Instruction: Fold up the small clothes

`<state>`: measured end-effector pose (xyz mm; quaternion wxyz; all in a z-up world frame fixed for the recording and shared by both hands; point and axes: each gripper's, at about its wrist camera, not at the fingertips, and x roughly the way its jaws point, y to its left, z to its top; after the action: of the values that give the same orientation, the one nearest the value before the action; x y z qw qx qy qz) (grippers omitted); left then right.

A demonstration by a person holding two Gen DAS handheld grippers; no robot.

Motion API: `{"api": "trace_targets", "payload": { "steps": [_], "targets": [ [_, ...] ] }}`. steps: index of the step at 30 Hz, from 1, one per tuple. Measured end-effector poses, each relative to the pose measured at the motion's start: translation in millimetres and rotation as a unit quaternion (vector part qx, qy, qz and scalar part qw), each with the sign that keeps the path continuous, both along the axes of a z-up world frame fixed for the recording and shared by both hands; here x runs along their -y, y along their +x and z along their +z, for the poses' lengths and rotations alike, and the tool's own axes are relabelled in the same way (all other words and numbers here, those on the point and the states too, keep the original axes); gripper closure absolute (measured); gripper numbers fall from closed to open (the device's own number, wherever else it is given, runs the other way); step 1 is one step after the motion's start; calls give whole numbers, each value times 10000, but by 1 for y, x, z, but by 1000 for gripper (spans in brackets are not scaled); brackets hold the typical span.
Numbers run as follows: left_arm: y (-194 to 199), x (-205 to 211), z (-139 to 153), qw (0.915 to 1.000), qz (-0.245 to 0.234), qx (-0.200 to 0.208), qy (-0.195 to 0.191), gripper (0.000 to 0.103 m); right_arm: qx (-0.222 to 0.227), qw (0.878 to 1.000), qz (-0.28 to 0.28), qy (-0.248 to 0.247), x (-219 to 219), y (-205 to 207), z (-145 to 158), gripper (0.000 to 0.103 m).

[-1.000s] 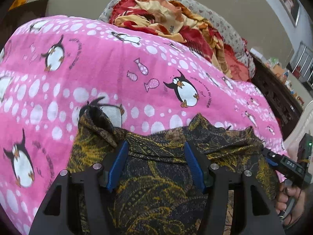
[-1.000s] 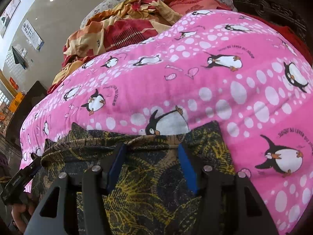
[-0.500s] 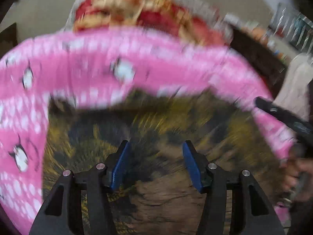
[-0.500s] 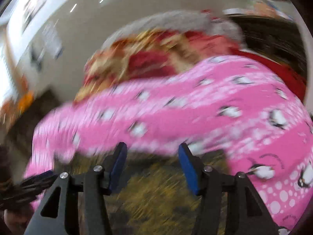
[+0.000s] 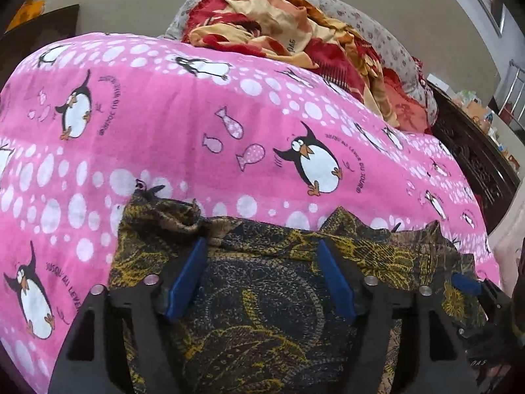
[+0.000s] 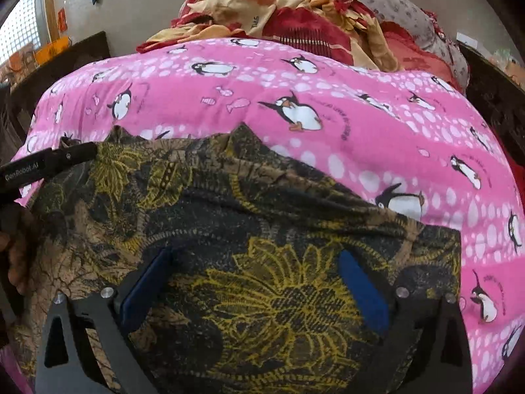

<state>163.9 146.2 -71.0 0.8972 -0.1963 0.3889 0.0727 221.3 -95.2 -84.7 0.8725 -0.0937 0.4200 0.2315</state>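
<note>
A dark garment with a yellow and brown leaf print (image 5: 262,312) lies on a pink penguin-print sheet (image 5: 197,131); it also shows in the right wrist view (image 6: 246,229). My left gripper (image 5: 262,246) is open, its blue pads (image 5: 187,275) over the garment near its far edge. My right gripper (image 6: 252,256) is open over the garment's middle, blue pads (image 6: 361,289) wide apart. The left gripper's finger shows at the left of the right wrist view (image 6: 46,164); the right one shows at the right of the left wrist view (image 5: 472,285).
A heap of red and orange cloth (image 5: 295,32) lies at the far end of the bed, against a grey patterned pillow (image 6: 393,3). Dark wooden furniture (image 5: 475,151) stands to the right. The pink sheet (image 6: 361,115) stretches beyond the garment.
Both grippers swung during the blurred frames and settled again. The right gripper now sits further back over the garment, which looks more spread out. Both stay open.
</note>
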Motion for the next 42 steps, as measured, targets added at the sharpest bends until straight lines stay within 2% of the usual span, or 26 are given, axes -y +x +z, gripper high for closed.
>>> {"api": "trace_targets", "payload": {
  "steps": [4, 7, 12, 13, 14, 15, 16, 17, 18, 19, 20, 22, 26, 29, 31, 32, 33, 34, 36, 39, 42],
  "targets": [
    [21, 11, 4, 9996, -185, -135, 140, 34, -34, 9999, -3, 133, 4, 1, 0, 0],
    [30, 12, 5, 9992, -362, -166, 84, 23, 54, 9999, -38, 105, 5, -2, 0, 0],
    [28, 11, 6, 9992, -379, -122, 7, 23, 115, 9999, -59, 86, 4, -3, -1, 0],
    [25, 10, 9, 9990, -406, -172, -36, 24, 155, 9998, -60, 85, 4, -3, 0, 0],
    [21, 9, 15, 9988, -400, -262, -52, 32, 176, 9998, -65, 110, 5, -4, 1, 1],
    [12, 7, 23, 9987, -379, -321, -129, 37, 218, 9996, -98, 158, 7, -5, 3, 3],
    [-1, 5, 32, 9985, -351, -292, -292, 39, 301, 9991, -199, 207, 11, -9, 9, 11],
    [-18, 1, 41, 9984, -290, -233, -436, 39, 418, 9981, -368, 279, 18, -17, 20, 14],
    [-31, 0, 47, 9982, -257, -161, -516, 39, 491, 9969, -464, 393, 24, -24, 28, 14],
    [-50, 0, 54, 9981, -236, -58, -563, 39, 601, 9943, -494, 725, 33, -38, 43, 14],
    [-71, 2, 60, 9985, -236, -33, -497, 39, 715, 9907, -461, 1059, 41, -54, 57, 14],
    [-106, 10, 66, 9988, -342, -10, -362, 39, 865, 9857, -418, 1388, 51, -87, 74, 14],
    [-166, 33, 65, 9987, -461, 139, -188, 39, 635, 9883, 15, 1384, 54, -138, 71, 14],
    [-192, 48, 46, 9981, -592, 134, -101, 39, 471, 9949, 29, 890, 54, -156, 47, 14],
    [-196, 49, 23, 9970, -612, -259, -386, 41, 49, 9980, -127, 623, 59, -154, 20, 14],
    [-202, 48, 21, 9975, -534, -220, -408, 43, -273, 9981, -241, 498, 63, -152, 4, 15],
    [-208, 46, 23, 9977, -502, -122, -432, 43, -251, 9978, -224, 563, 67, -154, -1, 15],
    [-218, 42, 27, 9970, -478, -18, -612, 43, -79, 9981, -216, 573, 67, -158, 5, 15],
    [-232, 33, 31, 9948, -349, 107, -949, 43, -88, 9977, -240, 625, 67, -164, 16, 15],
    [-251, 25, 33, 9929, -146, 241, -1152, 43, 363, 9937, -12, 1060, 65, -176, 40, 15],
    [-262, 16, 17, 9845, 69, 172, -1744, 43, 727, 9921, 179, 1006, 51, -179, 49, 15]
  ]
}}
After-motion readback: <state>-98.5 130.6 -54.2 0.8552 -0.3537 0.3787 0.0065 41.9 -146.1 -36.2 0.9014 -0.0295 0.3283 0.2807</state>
